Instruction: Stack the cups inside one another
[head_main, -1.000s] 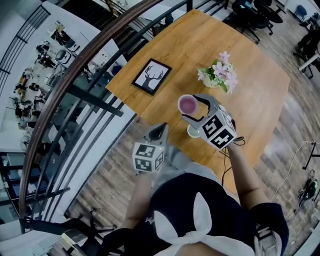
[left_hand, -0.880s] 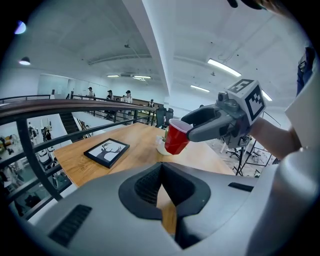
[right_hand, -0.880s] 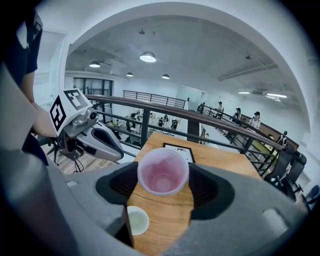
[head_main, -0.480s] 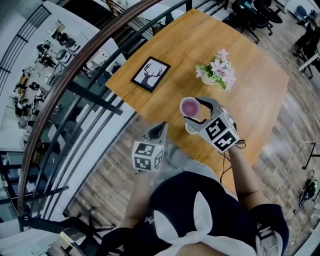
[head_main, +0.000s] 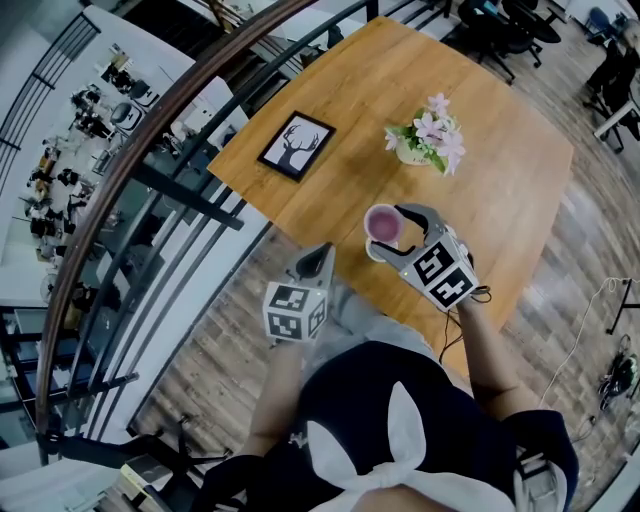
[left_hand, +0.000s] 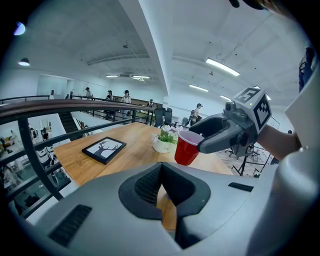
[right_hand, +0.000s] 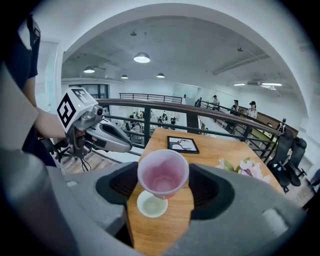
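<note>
Above a white cup (right_hand: 150, 205) on the surface (right_hand: 165, 231), a red cup (right_hand: 163, 172) is clamped in the right gripper (head_main: 398, 235). The left gripper (left_hand: 161, 167) is closed, empty.

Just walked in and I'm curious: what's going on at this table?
A person holds a two-jaw gripper in each hand. The right gripper is clamped on a red plastic cup, holding it over a small white cup that stands on the wooden table; the cups are not yet nested. The left gripper is shut, empty, and off the table's near edge.
</note>
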